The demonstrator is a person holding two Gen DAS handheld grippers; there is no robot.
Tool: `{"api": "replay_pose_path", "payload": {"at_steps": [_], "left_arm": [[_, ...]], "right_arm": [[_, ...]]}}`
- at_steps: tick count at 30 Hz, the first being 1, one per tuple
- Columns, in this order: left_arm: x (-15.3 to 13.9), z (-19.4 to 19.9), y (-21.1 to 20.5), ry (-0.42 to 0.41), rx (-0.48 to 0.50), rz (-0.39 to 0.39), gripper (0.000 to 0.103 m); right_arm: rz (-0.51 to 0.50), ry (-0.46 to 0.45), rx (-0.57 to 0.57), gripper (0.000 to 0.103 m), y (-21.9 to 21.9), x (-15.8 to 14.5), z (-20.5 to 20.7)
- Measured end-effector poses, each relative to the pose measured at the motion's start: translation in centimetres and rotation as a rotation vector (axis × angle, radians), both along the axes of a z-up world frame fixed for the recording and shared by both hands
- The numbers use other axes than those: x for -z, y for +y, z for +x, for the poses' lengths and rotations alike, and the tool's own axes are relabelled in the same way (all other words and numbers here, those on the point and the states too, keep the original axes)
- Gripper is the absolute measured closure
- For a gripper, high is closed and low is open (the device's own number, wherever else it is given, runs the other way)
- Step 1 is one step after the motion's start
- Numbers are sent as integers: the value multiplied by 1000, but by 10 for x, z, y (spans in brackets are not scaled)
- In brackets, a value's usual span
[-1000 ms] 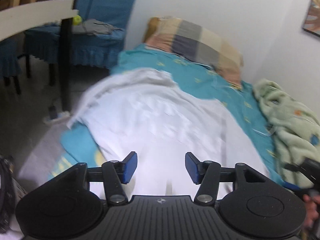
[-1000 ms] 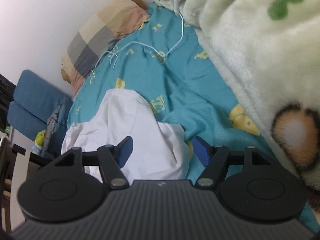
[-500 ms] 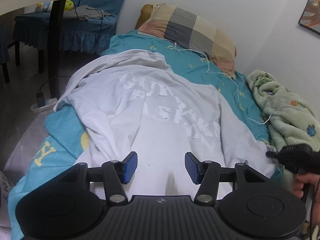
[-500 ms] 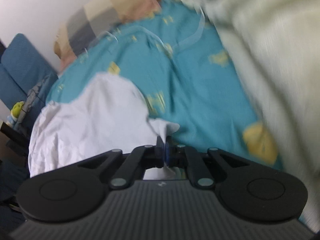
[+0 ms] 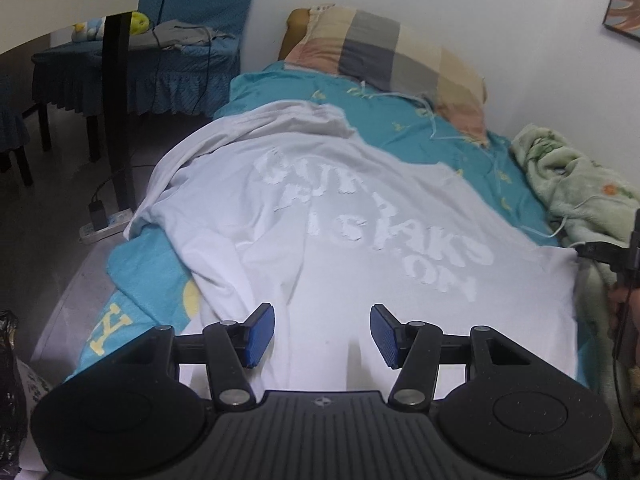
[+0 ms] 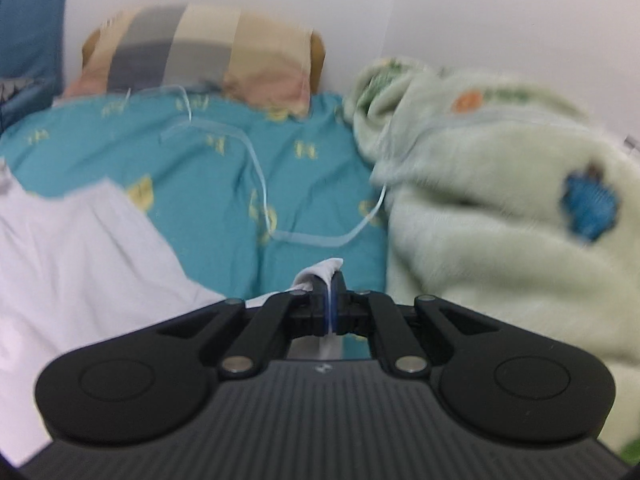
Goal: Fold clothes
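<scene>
at the near edge of the bed, the left gripper (image 5: 322, 336) hangs spread wide over the white printed t-shirt (image 5: 360, 248), holding nothing. a second ago the right gripper (image 6: 331, 306) was open too; now it pinches the shirt's corner, so spreading looks underway. only the left view shows the shirt lying flat on the teal sheet (image 5: 148, 264); only the right shows the pinch, with the green blanket (image 6: 500, 208) beyond.
</scene>
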State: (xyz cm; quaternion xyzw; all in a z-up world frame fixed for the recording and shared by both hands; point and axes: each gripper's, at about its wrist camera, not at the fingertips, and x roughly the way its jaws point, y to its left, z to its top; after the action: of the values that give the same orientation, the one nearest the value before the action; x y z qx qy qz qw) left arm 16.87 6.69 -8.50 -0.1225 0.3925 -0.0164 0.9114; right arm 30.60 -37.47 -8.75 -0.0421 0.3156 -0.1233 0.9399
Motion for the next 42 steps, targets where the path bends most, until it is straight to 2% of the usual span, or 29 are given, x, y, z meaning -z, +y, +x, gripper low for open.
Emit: {"api": "replay_pose_path", "payload": {"at_steps": [3,8,9,10,11,12,13,15,18,27,31,36,42], "left_arm": [[6,7,0,17,5,13,47],[8,9,-5,24,37,28,47],[7,8,-6,23,46,30,46],[5,6,-7,22,55,32,46],[3,4,-8,18,62,36,46],[0,2,-9,13,65,39,45],[-3,-1,-9,6,67,39,45],[-9,-7,-8,-6,69,39,43],[-18,-16,-1,-15,61,27,42],[-39,-37,26,-52,8,-38,41],[-36,-36,43,-38,-30,-81,41],[-27,-36,58,-3,-60,-136,41],[-34,-39,64,-25,-81,-189,40]], "right_arm": [[75,26,0,97,-6,10,1],[193,0,-22,92,-8,-7,-22],[214,-4,-29,82,-8,-12,-30],[229,-11,-43,65,-8,-19,-40],[248,-18,-55,56,-6,-26,-52],[267,-25,-67,43,-4,-33,-64],[291,-30,-80,40,-2,-40,-76],[367,-22,-115,40,2,-55,-101],[508,78,-220,40,21,-64,-140],[673,634,-387,40,120,-18,-250],[660,704,-367,40,145,0,-270],[577,753,-365,40,167,13,-273],[480,745,-339,40,160,-15,-286]]}}
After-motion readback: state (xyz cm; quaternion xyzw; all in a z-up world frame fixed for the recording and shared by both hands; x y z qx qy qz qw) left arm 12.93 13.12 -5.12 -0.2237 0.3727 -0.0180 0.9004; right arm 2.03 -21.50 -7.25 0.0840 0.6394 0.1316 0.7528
